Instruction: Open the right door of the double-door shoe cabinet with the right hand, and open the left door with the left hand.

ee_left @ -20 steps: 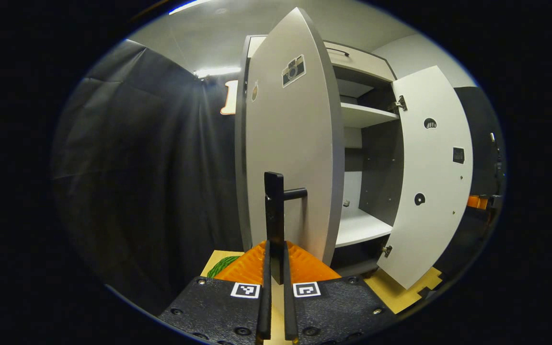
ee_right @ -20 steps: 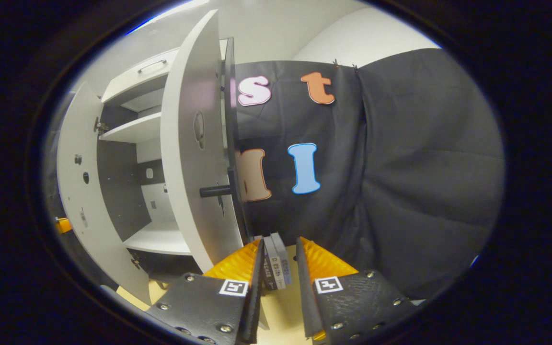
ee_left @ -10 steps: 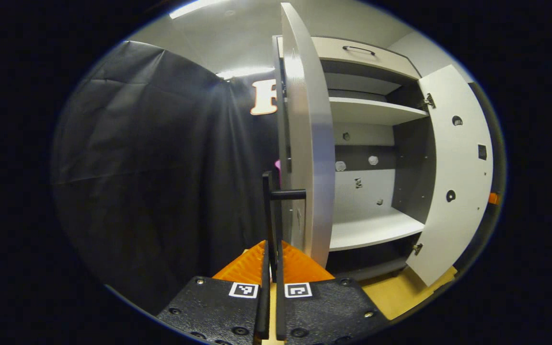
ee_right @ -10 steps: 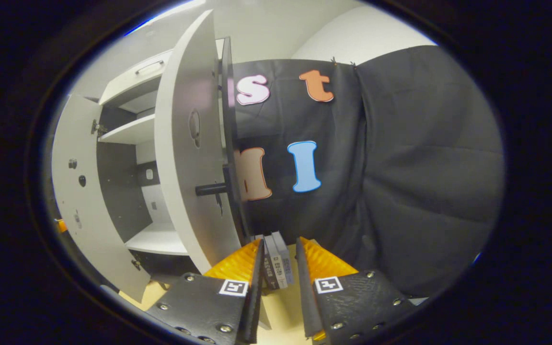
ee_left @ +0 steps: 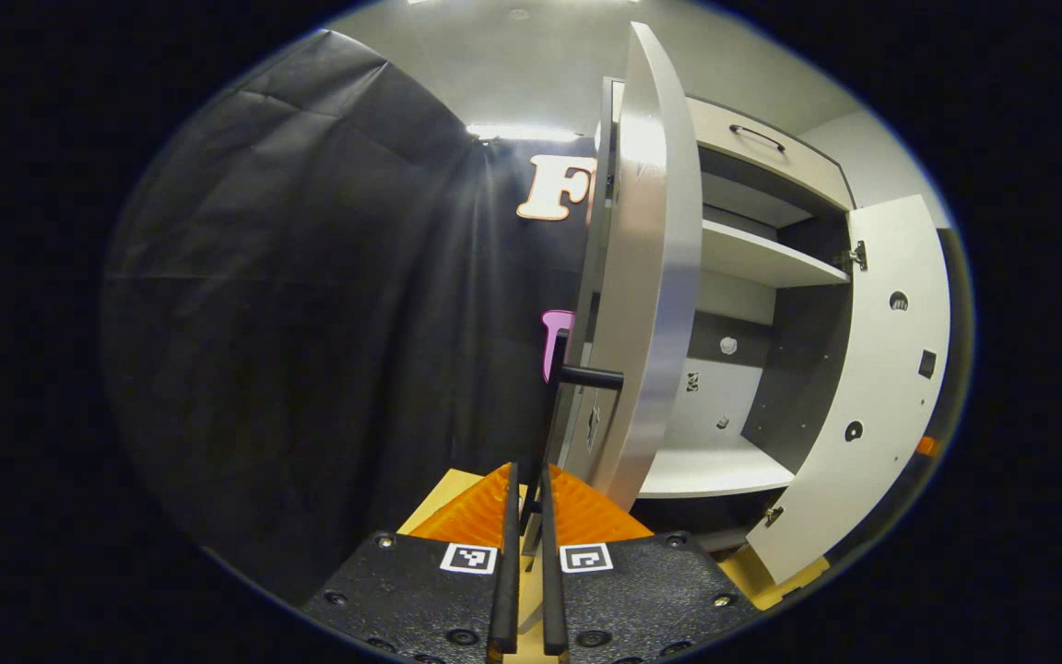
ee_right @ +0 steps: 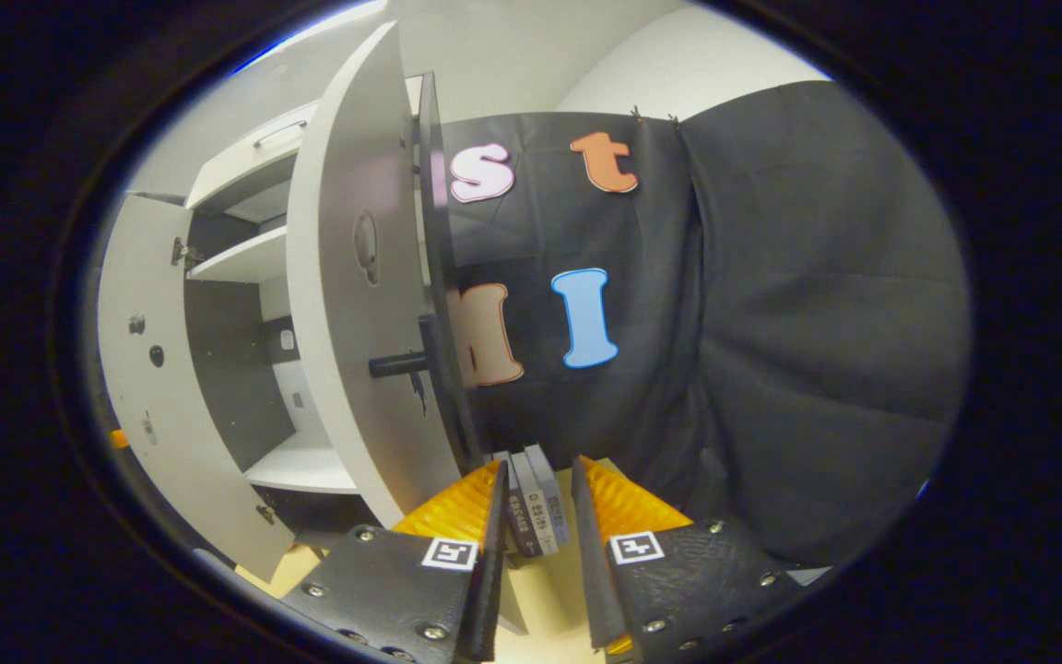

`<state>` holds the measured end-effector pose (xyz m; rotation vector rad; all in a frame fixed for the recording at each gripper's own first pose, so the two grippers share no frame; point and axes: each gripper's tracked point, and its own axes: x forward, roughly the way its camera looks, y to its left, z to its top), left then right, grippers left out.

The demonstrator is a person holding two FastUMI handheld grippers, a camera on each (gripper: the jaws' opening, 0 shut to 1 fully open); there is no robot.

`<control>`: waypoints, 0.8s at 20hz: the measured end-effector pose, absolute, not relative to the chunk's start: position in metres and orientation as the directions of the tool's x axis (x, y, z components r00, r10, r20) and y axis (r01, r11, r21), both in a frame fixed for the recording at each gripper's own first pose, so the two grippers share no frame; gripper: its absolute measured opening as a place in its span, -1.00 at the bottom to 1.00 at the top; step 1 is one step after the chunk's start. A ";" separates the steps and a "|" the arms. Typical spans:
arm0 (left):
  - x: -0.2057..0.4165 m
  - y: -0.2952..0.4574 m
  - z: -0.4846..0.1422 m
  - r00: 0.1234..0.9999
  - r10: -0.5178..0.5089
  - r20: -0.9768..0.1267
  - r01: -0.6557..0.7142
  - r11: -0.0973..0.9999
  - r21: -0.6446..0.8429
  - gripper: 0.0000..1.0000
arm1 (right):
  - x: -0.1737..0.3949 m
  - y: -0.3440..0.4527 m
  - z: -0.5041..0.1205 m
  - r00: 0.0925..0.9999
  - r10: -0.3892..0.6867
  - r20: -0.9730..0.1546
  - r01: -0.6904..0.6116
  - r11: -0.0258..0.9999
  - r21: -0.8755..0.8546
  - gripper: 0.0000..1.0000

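**Both doors swung wide**

The left gripper (ee_left: 527, 480) pinched the left door's handle (ee_left: 557, 406), the left door (ee_left: 642, 304) past square. The right gripper (ee_right: 536, 503) stood spread beside the right door (ee_right: 347, 314). Releasing the handle seemed next.

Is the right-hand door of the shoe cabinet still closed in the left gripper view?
No, the right door stands swung wide open, baring the shelves inside the shoe cabinet.

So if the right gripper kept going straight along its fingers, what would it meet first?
Probably the small upright grey books on the pale wooden floor, just ahead of the right gripper. The open grey cabinet door lies left of that line. Depth is uncertain.
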<state>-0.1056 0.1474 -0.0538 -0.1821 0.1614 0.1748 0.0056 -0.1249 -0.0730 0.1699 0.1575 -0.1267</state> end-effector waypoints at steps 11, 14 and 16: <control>-0.106 0.146 -0.058 0.974 0.141 -0.179 -0.169 0.974 -0.152 -0.75 | 0.002 -0.123 -0.076 0.977 -0.133 -0.169 0.159 0.975 0.152 -0.24; -0.107 0.145 -0.058 0.973 0.141 -0.183 -0.168 0.975 -0.145 -0.75 | 0.000 -0.121 -0.077 0.976 -0.136 -0.170 0.161 0.976 0.147 -0.24; -0.107 0.145 -0.058 0.973 0.142 -0.181 -0.169 0.975 -0.145 -0.75 | -0.001 -0.121 -0.077 0.976 -0.137 -0.170 0.162 0.976 0.146 -0.24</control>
